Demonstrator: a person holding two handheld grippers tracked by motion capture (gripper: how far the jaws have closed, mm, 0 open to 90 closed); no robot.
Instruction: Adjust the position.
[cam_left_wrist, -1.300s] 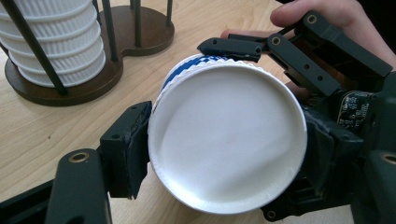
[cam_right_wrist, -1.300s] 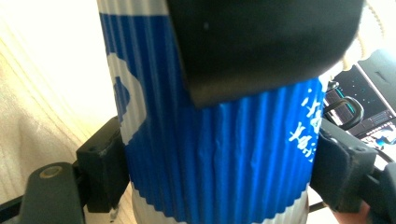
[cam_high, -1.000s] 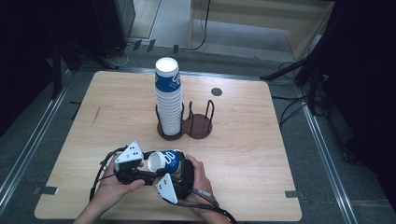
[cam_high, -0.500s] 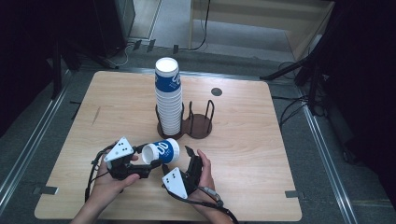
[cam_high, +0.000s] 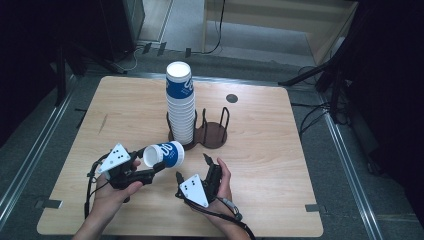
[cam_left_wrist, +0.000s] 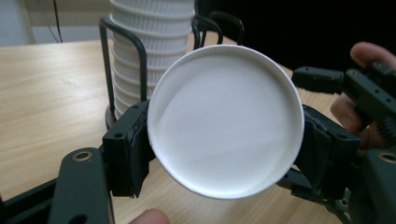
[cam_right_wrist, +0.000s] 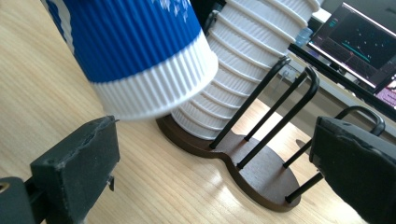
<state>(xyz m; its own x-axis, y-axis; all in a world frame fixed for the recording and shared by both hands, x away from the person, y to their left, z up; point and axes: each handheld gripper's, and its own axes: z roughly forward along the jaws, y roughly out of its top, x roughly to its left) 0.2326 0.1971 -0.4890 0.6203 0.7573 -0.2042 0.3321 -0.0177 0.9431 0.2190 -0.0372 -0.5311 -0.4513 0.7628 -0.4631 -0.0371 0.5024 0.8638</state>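
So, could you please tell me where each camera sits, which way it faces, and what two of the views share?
High view: above the person's side, looking forward and down on the table; both hands show, left tool shut on the cup, right tool open.
Left gripper view: on the left tool, facing the cup's base between its jaws.
Right gripper view: on the right tool, looking low across the table at the rack.
All three share the cup stack.
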